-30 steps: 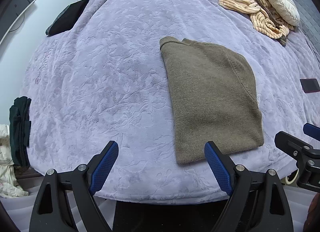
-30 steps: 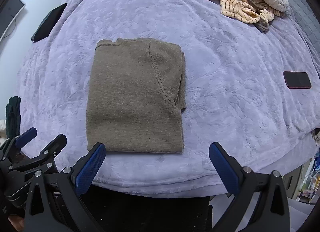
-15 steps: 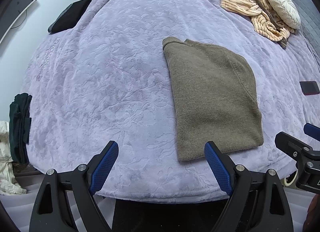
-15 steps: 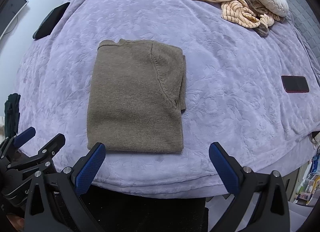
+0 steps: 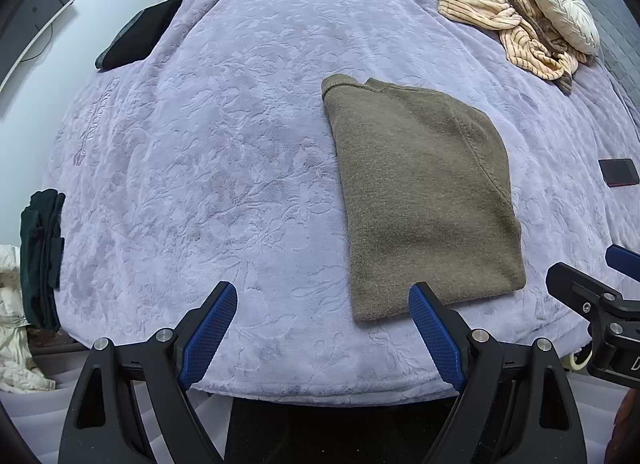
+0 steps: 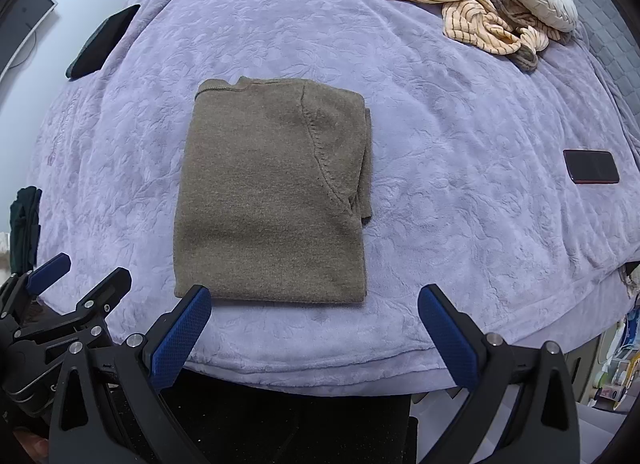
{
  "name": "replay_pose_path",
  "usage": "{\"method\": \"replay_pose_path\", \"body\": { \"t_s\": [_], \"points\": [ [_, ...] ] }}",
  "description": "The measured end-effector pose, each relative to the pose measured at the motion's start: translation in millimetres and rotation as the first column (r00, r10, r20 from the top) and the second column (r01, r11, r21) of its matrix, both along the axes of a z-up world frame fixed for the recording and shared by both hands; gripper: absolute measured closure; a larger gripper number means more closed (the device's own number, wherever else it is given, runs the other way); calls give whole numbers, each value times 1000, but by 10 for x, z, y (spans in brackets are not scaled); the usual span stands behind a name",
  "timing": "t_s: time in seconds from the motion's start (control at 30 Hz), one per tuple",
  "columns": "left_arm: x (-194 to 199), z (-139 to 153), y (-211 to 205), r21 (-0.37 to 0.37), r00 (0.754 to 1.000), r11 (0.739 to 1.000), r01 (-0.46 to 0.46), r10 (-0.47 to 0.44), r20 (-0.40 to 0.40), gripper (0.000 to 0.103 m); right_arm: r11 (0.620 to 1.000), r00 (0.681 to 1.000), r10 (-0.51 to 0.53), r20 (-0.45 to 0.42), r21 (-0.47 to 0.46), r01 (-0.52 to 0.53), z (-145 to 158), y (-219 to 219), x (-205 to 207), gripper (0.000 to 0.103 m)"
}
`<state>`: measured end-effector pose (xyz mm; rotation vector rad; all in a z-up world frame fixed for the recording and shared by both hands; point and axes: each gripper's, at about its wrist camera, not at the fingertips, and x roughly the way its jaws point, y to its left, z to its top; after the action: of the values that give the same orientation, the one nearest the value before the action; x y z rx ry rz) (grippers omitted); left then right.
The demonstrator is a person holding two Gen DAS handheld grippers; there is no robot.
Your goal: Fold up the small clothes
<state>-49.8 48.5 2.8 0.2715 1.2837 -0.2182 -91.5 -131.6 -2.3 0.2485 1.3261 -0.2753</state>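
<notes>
Garment: olive-brown knit sweater [image 6: 272, 192], already folded into a compact rectangle, sleeve tucked along its right side.
Location: flat on the lavender embossed blanket [image 6: 460, 200], near the front edge of the bed.
Long axis: runs away from the grippers, collar end far, hem end near.
Bearing from left gripper [image 5: 324, 328]: ahead and to the right; its right pad overlaps the hem corner in view, contact not confirmed.
Bearing from right gripper [image 6: 316, 328]: ahead and slightly left; its left pad sits just beside the hem's left corner.
Nearer hand: judged roughly equal; both flank the hem.
Left gripper state: jaws spread wide, nothing between them.
Right gripper state: jaws spread wide, holding nothing.
Likely next step: a hem-to-collar fold, or set-aside.
</notes>
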Motion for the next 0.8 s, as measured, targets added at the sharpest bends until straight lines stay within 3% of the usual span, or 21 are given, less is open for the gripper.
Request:
{"method": "replay_pose_path", "body": {
  "t_s": [0.8],
  "points": [
    [51,-1,33,-5,1000,1000,7,-7,24,15,1000,1000,11,-13,3,-11,-46,-17,48,0]
  ]
}}
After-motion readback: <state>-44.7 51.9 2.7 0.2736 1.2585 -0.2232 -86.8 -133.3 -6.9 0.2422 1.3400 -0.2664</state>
